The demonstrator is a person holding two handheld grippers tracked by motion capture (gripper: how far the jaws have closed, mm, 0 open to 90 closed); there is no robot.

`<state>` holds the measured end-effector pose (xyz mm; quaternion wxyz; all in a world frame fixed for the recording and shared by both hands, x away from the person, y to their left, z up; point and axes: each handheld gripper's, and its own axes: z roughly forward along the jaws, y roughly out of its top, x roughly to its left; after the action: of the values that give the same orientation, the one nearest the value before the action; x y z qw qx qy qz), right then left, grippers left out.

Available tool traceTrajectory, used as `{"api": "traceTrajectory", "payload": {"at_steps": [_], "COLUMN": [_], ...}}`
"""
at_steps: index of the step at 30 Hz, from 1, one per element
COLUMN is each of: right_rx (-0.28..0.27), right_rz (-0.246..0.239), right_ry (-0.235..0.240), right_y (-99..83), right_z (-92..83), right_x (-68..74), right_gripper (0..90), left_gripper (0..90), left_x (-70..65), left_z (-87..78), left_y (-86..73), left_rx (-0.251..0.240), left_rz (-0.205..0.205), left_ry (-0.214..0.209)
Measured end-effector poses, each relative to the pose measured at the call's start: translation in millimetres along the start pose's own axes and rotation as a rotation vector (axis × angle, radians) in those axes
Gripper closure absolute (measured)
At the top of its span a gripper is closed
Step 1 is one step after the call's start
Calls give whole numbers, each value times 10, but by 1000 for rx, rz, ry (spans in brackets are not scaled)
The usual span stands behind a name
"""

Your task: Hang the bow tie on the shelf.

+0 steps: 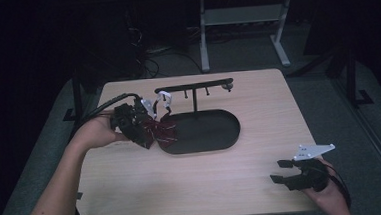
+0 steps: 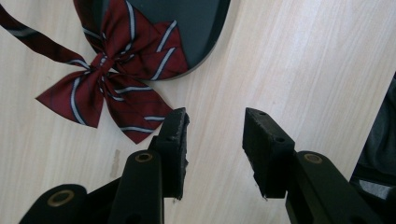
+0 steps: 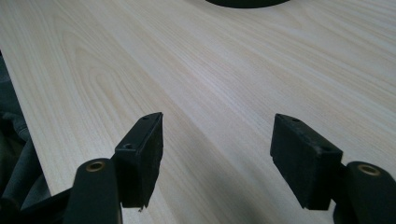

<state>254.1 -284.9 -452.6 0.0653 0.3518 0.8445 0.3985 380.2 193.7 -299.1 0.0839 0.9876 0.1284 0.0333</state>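
My left gripper (image 2: 215,133) hung over the table (image 1: 193,182) with its jaws apart and nothing between them, one pad (image 2: 175,140) just beside a wing of the bow tie (image 2: 109,77). The dark red tie, striped in white, lay flat, half on the pale wood and half on the rim of the black oval tray (image 2: 201,28); a loose strap ran off toward the edge of the left gripper view. From above, my left hand (image 1: 95,133) held that gripper (image 1: 151,115) at the tray's (image 1: 215,131) left end, over the bow tie (image 1: 162,131). A thin post rose from the tray to a black crossbar (image 1: 194,85) with small pegs under it.

My right gripper (image 3: 217,144) rested low near the table's front right corner, jaws wide and empty, well apart from the tray (image 3: 247,3). In the high view it (image 1: 282,172) sat in my right hand (image 1: 329,191) under its grey plate.

The tabletop (image 3: 224,65) was light, grained wood, bare around the tray. Grey carpet (image 1: 328,94) lay round it. Beyond, the room was dark; the white legs of another desk (image 1: 243,19) and some cables on the floor showed faintly.
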Motion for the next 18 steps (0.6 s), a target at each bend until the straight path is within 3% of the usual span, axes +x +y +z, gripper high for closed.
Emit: {"api": "traceTrajectory", "payload": {"at_steps": [18], "right_rx": [6], "right_rz": [5], "right_ry": [-5], "right_y": [-7], "right_z": [0], "right_x": [-4], "right_gripper": [340], "left_gripper": [567], "left_x": [-81], "left_z": [125], "left_y": [-110], "left_rx": [-18], "left_rz": [-18], "left_ry": [-16]}}
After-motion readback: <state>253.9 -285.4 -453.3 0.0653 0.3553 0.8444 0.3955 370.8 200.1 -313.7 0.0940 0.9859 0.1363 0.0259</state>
